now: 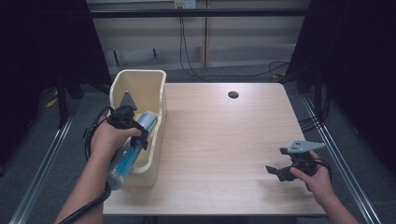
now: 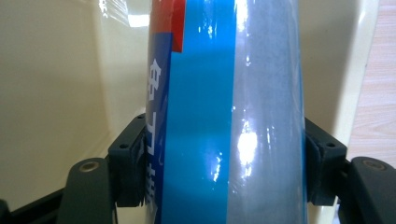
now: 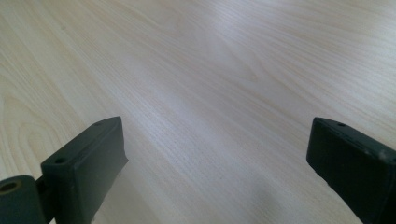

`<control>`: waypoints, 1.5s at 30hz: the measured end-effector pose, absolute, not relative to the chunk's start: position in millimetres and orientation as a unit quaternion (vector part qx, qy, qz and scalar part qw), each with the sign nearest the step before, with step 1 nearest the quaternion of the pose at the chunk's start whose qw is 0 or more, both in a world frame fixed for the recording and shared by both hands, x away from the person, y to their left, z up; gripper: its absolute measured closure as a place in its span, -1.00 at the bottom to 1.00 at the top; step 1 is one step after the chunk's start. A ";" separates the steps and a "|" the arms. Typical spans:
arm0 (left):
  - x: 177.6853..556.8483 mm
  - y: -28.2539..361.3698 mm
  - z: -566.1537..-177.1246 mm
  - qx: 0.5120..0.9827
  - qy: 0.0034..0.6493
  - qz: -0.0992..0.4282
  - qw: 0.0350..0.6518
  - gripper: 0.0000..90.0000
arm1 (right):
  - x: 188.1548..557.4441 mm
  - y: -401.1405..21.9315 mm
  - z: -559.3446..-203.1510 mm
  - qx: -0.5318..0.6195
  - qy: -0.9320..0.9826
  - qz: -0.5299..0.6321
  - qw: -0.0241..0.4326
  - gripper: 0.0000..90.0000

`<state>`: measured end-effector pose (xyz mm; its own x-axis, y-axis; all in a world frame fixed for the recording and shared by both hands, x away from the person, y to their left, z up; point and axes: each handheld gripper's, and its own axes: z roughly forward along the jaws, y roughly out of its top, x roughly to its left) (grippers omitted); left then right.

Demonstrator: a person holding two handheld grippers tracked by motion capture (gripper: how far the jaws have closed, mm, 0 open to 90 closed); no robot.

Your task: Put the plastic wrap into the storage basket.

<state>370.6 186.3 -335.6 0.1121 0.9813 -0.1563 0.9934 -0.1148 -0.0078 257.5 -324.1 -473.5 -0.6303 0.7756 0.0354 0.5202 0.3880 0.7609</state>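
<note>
Two black jaws, left gripper point(image 2: 224, 168): pressed against opposite sides of a shiny blue and silver cylindrical package point(image 2: 224, 112) with white characters and a red patch, gripping it.
Left gripper, high view point(image 1: 133, 133): held over the near end of a cream plastic bin point(image 1: 140, 79), a grey three-cornered plate on top.
Package position point(image 1: 130, 151): tilted, upper end inside the bin, lower end sticking out over the bin's near wall toward the person.
Bin position: on the left edge of the pale wooden table point(image 1: 224, 140).
Right gripper jaws point(image 3: 215, 163): spread wide apart, holding nothing, bare wood grain between them.
Right gripper, high view point(image 1: 280, 171): low over the table's near right corner, well apart from the bin.
Table detail: a small dark round hole point(image 1: 233, 94) near the far edge.
</note>
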 end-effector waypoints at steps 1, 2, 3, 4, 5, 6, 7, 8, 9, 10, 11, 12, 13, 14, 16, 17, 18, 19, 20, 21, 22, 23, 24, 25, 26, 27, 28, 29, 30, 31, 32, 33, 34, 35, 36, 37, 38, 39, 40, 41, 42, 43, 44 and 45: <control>371.0 185.6 -336.0 0.743 0.665 -0.060 0.048 -0.29 | 257.3 -324.2 -473.4 0.398 0.816 0.385 0.164 -0.91; 371.9 185.0 -335.7 0.746 0.662 -0.059 0.041 -0.29 | 257.4 -324.2 -473.5 0.398 0.816 0.385 0.164 -0.91; 372.0 183.7 -336.2 0.746 0.663 -0.058 0.042 -0.29 | 257.5 -324.2 -473.7 0.397 0.816 0.385 0.166 -0.91; 372.6 184.0 -335.8 0.750 0.658 -0.060 0.041 -0.29 | 257.4 -324.4 -473.5 0.398 0.816 0.386 0.164 -0.91; 372.8 183.5 -336.3 0.747 0.660 -0.066 0.047 -0.29 | 257.4 -324.4 -473.4 0.398 0.815 0.387 0.165 -0.91; 373.2 183.0 -336.8 0.745 0.662 -0.064 0.048 -0.29 | 257.3 -324.4 -473.4 0.399 0.815 0.387 0.166 -0.91; 373.6 182.3 -337.0 0.746 0.662 -0.065 0.047 -0.29 | 257.4 -324.5 -473.4 0.399 0.815 0.386 0.165 -0.91; 374.4 182.6 -337.2 0.749 0.658 -0.069 0.045 -0.29 | 257.5 -324.7 -473.5 0.399 0.816 0.386 0.164 -0.91; 374.9 182.3 -337.4 0.747 0.660 -0.069 0.043 -0.29 | 257.5 -324.7 -473.6 0.399 0.816 0.386 0.162 -0.91; 375.0 181.4 -337.7 0.743 0.664 -0.067 0.043 -0.29 | 257.5 -324.7 -473.7 0.398 0.816 0.386 0.161 -0.91; 375.2 181.5 -337.8 0.742 0.665 -0.068 0.044 -0.29 | 257.6 -324.7 -473.9 0.397 0.817 0.385 0.163 -0.90; 375.4 181.8 -337.8 0.742 0.665 -0.069 0.045 -0.29 | 257.5 -324.9 -473.8 0.397 0.817 0.385 0.162 -0.91; 375.5 182.2 -337.6 0.744 0.664 -0.067 0.044 -0.29 | 257.4 -325.0 -473.8 0.399 0.817 0.385 0.162 -0.91; 375.6 182.2 -337.6 0.744 0.664 -0.067 0.043 -0.29 | 257.5 -325.5 -473.7 0.399 0.816 0.385 0.162 -0.90; 376.0 181.4 -337.9 0.742 0.665 -0.069 0.043 -0.29 | 257.4 -325.8 -473.8 0.400 0.816 0.384 0.165 -0.91; 376.6 182.2 -337.4 0.748 0.659 -0.073 0.040 -0.29 | 257.4 -326.0 -473.9 0.400 0.816 0.384 0.163 -0.91; 377.0 181.7 -337.6 0.748 0.658 -0.073 0.038 -0.29 | 257.4 -326.0 -474.0 0.400 0.817 0.383 0.163 -0.90; 377.2 181.2 -337.7 0.748 0.660 -0.068 0.036 -0.29 | 257.3 -325.9 -474.1 0.398 0.817 0.384 0.163 -0.90; 377.3 180.3 -337.7 0.747 0.661 -0.069 0.034 -0.29 | 257.3 -326.1 -474.0 0.397 0.817 0.386 0.162 -0.90; 377.7 180.4 -337.6 0.748 0.659 -0.070 0.033 -0.30 | 257.2 -326.2 -473.8 0.397 0.816 0.385 0.166 -0.90; 378.3 180.7 -337.6 0.748 0.659 -0.071 0.035 -0.29 | 256.9 -326.3 -473.6 0.399 0.815 0.385 0.167 -0.90; 378.7 180.7 -337.7 0.747 0.661 -0.069 0.035 -0.30 | 256.8 -326.5 -473.6 0.399 0.815 0.385 0.166 -0.90; 379.1 180.7 -337.3 0.745 0.662 -0.069 0.037 -0.30 | 256.9 -326.6 -473.8 0.400 0.815 0.385 0.165 -0.90; 379.5 180.6 -336.9 0.745 0.663 -0.068 0.036 -0.30 | 256.9 -326.6 -474.1 0.400 0.815 0.385 0.165 -0.90; 380.0 180.3 -335.7 0.746 0.662 -0.064 0.034 -0.30 | 256.8 -326.5 -474.2 0.401 0.815 0.385 0.164 -0.90; 380.6 180.8 -333.3 0.749 0.658 -0.065 0.035 -0.32 | 256.9 -326.3 -474.4 0.399 0.816 0.385 0.162 -0.90; 380.9 180.7 -331.0 0.745 0.663 -0.058 0.043 -0.31 | 257.0 -326.3 -474.4 0.399 0.816 0.385 0.162 -0.90; 381.7 182.3 -325.5 0.744 0.663 -0.057 0.055 -0.29 | 257.1 -326.3 -474.3 0.398 0.817 0.385 0.162 -0.90; 381.1 182.4 -320.6 0.735 0.672 -0.054 0.077 -0.21 | 257.0 -326.5 -473.9 0.399 0.816 0.385 0.164 -0.90; 380.9 182.4 -317.9 0.737 0.669 -0.052 0.077 -0.22 | 257.0 -326.6 -473.9 0.400 0.815 0.386 0.165 -0.90; 379.6 181.6 -317.4 0.741 0.666 -0.050 0.073 -0.22 | 257.1 -326.8 -473.6 0.398 0.817 0.384 0.163 -0.90; 378.7 181.3 -318.3 0.744 0.662 -0.048 0.072 -0.25 | 256.9 -326.5 -473.6 0.400 0.816 0.384 0.164 -0.90; 377.9 181.1 -319.5 0.746 0.661 -0.048 0.072 -0.29 | 256.9 -326.5 -473.5 0.398 0.816 0.384 0.165 -0.90; 376.9 181.2 -320.9 0.746 0.660 -0.042 0.075 -0.31 | 256.6 -326.5 -473.2 0.398 0.816 0.383 0.167 -0.90; 376.4 182.2 -322.0 0.746 0.660 -0.044 0.076 -0.34 | 256.4 -326.6 -472.8 0.399 0.815 0.386 0.164 -0.90; 376.3 183.7 -322.2 0.746 0.660 -0.044 0.080 -0.34 | 256.0 -326.7 -472.7 0.400 0.815 0.385 0.164 -0.90; 376.2 185.1 -321.7 0.743 0.663 -0.048 0.083 -0.33 | 255.9 -326.8 -473.1 0.400 0.815 0.385 0.165 -0.90; 375.9 185.7 -321.5 0.743 0.662 -0.050 0.085 -0.33 | 255.9 -326.7 -473.6 0.400 0.815 0.385 0.165 -0.90; 375.7 186.6 -320.4 0.744 0.661 -0.052 0.085 -0.33 | 255.8 -326.7 -473.6 0.401 0.815 0.383 0.166 -0.90; 375.4 187.3 -318.5 0.743 0.662 -0.046 0.086 -0.33 | 256.1 -326.8 -473.9 0.400 0.816 0.382 0.167 -0.90; 375.4 187.8 -316.7 0.744 0.661 -0.045 0.087 -0.35 | 256.4 -326.8 -473.8 0.400 0.816 0.382 0.167 -0.90; 375.4 188.4 -315.0 0.743 0.662 -0.044 0.089 -0.37 | 256.7 -326.8 -473.6 0.400 0.816 0.383 0.166 -0.90; 375.4 188.6 -313.3 0.742 0.663 -0.045 0.093 -0.38 | 256.9 -326.7 -473.4 0.399 0.816 0.383 0.168 -0.90; 375.2 188.8 -312.1 0.743 0.662 -0.043 0.095 -0.42 | 256.7 -326.5 -473.2 0.400 0.816 0.382 0.168 -0.90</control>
<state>375.2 188.8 -312.1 0.1208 0.9742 -0.1905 0.9908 -0.1064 0.0839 256.7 -326.5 -473.2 -0.6240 0.7808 0.0311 0.5239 0.3885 0.7580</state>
